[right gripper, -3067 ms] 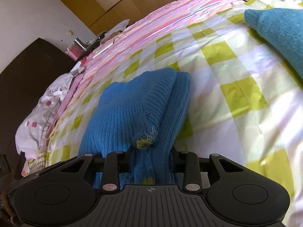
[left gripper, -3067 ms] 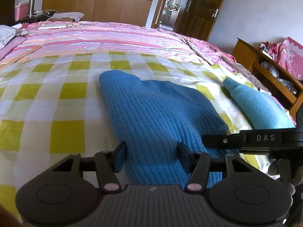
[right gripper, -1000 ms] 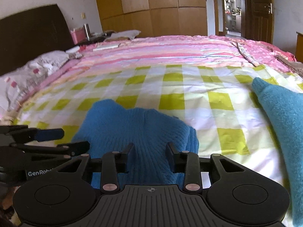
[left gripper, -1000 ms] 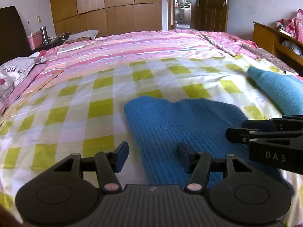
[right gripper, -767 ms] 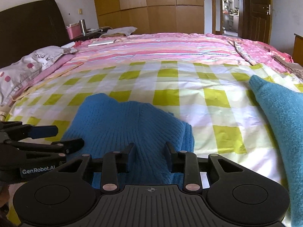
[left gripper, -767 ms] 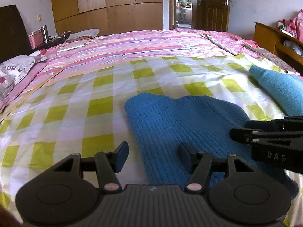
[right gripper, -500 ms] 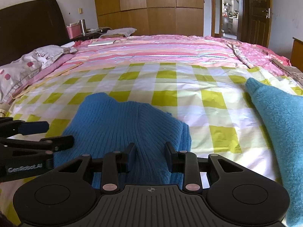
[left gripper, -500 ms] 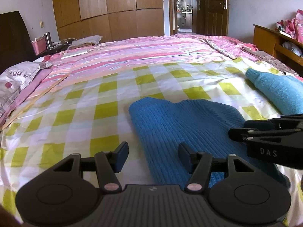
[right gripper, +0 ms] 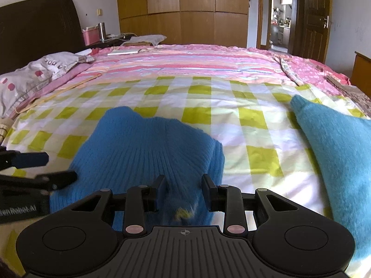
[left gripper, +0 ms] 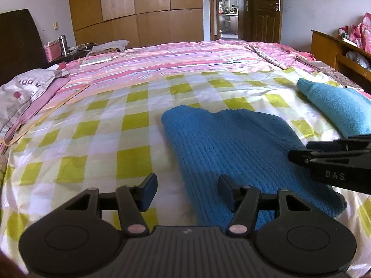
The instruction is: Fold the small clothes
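A folded blue knit sweater [left gripper: 234,148] lies on the yellow-checked sheet [left gripper: 92,143]. My left gripper [left gripper: 186,191] is open and empty above the sweater's near left edge. The right gripper's fingers [left gripper: 324,155] show at the right of the left wrist view. In the right wrist view the sweater [right gripper: 148,155] lies just ahead, and my right gripper [right gripper: 183,191] is open over its near end, not holding it. The left gripper's fingers [right gripper: 32,162] show at the left edge there.
A lighter blue folded garment [left gripper: 338,108] lies to the right on the sheet; it also shows in the right wrist view [right gripper: 340,148]. A pillow [right gripper: 30,74] and dark headboard [right gripper: 39,27] are at the left. A wooden cabinet [left gripper: 336,51] stands at the right.
The right gripper has let go of the sweater, which now lies flat and folded. Both grippers have drawn back and risen slightly, and the right jaws have opened a little wider.
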Demonstrator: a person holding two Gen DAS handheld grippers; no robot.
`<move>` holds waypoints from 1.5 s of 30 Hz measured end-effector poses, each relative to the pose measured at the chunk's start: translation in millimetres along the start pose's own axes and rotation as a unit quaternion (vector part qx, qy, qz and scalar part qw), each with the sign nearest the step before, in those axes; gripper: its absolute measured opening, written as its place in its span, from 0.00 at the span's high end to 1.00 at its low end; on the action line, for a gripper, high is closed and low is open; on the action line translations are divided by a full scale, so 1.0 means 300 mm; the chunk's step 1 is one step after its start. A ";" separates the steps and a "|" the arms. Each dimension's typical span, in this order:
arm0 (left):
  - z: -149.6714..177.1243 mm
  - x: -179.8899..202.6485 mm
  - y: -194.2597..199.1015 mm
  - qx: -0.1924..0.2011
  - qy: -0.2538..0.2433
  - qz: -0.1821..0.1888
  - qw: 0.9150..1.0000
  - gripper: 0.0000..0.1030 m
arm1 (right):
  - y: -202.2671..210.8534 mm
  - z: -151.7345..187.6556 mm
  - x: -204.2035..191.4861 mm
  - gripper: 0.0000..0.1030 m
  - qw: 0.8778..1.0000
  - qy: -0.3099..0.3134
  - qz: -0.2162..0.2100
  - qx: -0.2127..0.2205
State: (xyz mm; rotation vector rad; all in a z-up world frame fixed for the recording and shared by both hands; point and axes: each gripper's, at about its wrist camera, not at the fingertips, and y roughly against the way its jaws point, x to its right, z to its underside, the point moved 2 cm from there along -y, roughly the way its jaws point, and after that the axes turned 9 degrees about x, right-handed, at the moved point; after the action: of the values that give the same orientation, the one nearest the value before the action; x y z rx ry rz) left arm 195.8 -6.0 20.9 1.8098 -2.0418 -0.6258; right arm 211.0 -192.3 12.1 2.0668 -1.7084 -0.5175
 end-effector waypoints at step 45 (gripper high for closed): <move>0.224 0.097 0.305 -0.019 -0.006 0.016 1.000 0.25 | 0.417 0.190 -0.114 0.66 1.000 0.018 0.015 -0.005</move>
State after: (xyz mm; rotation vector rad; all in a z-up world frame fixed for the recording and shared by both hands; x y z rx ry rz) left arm 79.9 -19.8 11.8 1.7539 -2.0486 -0.6639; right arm 70.7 -183.8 30.9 2.0276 -1.7108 -0.4768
